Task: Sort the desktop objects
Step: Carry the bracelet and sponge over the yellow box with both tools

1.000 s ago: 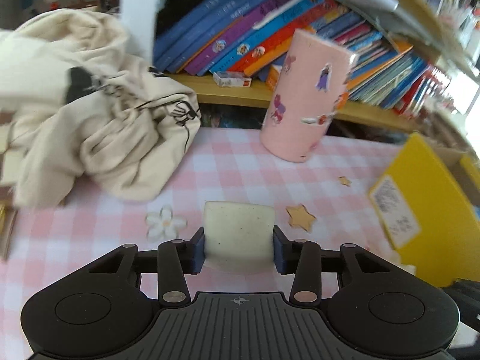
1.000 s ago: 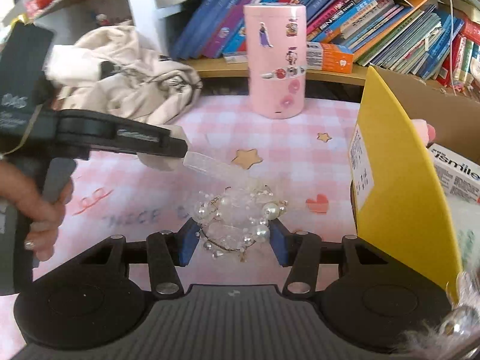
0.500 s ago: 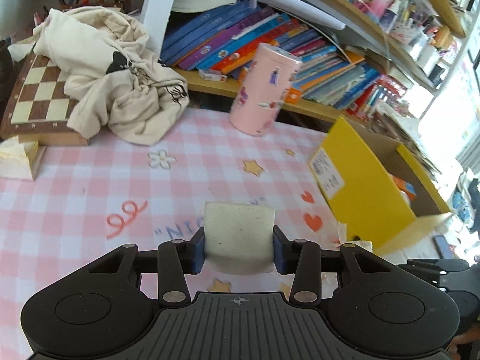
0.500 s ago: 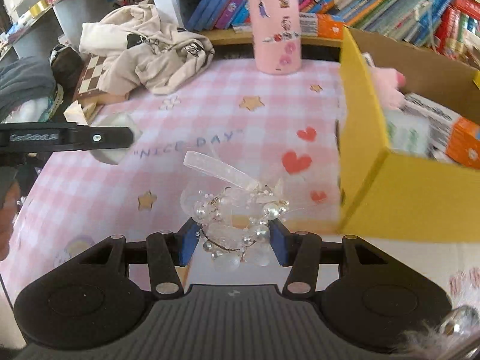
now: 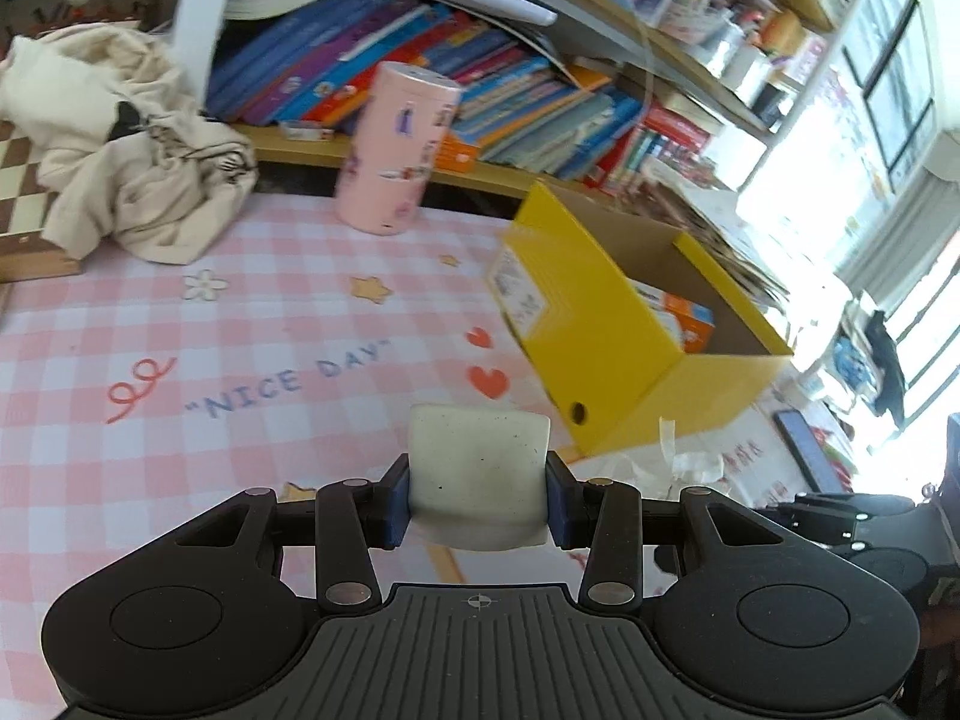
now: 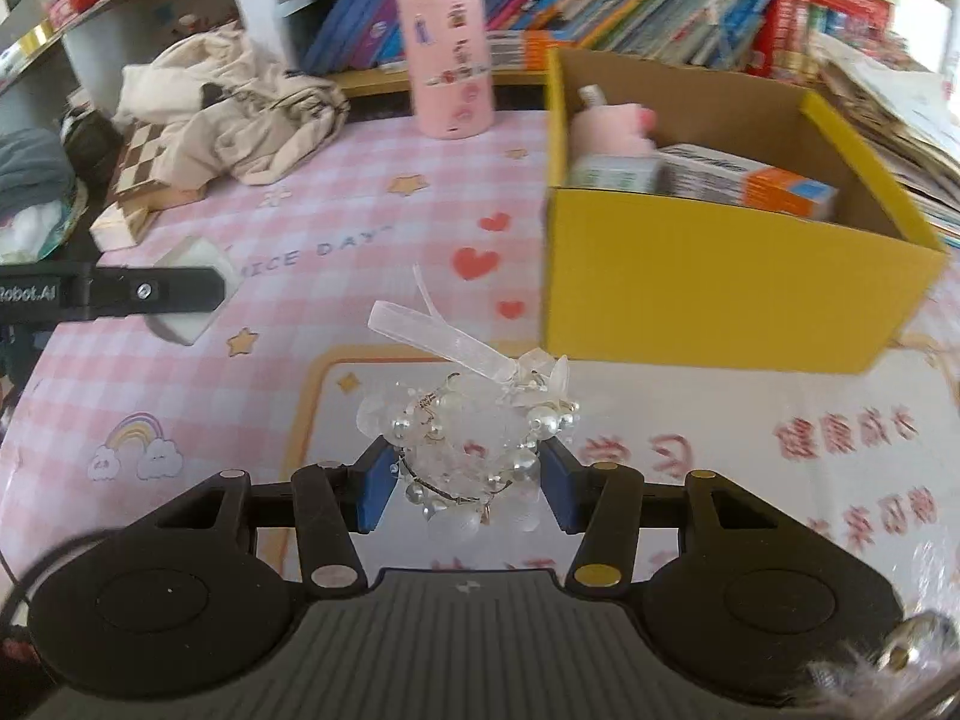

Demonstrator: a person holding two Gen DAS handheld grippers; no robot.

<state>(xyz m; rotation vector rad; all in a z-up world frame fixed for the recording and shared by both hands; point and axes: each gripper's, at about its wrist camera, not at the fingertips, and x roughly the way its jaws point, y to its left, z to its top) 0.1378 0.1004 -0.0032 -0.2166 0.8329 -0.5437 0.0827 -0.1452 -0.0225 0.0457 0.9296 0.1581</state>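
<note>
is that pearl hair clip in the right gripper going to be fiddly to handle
Probably. The pearl hair clip looks like thin wire and loose beads, so likely light and fragile. Its ribbon sticks out limply and may snag. The right gripper holds only its sides, so it might twist.

Worktop cloth (image 5: 180, 450): pink-and-white check, printed with red hearts, tan stars, blue "NICE DAY" lettering. Box (image 6: 720, 276): yellow outside, brown cardboard inside. Canister (image 6: 450, 60): pale pink with stickers. Block (image 5: 478, 474): off-white, speckled. Bracelet (image 6: 474, 438): white pearls, clear ribbon. Tongs (image 5: 478, 501): black, blue pads. Chessboard (image 6: 141, 159): brown-and-cream squares.
</note>
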